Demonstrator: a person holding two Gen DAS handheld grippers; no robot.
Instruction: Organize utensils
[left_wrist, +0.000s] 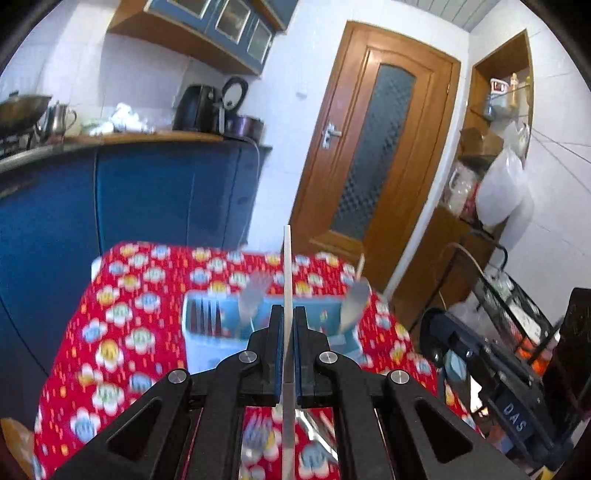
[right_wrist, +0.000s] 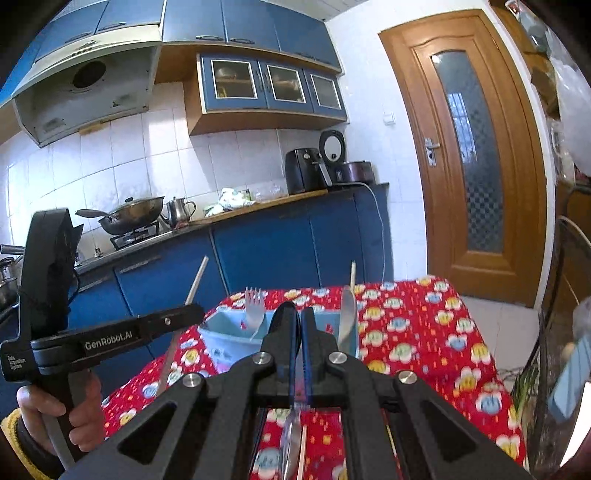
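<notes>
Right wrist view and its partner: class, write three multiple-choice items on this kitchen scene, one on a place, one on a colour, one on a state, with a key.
1. Where does the fork stand?
A in the blue holder
B on the stove
C on the floor

2. The tablecloth is mainly
A green
B red
C white

3. The left gripper is
A wide open
B shut on a chopstick
C out of view

Key: A, its tines rise from the holder; B, red ground under the print; B, the pads clamp the stick.
</notes>
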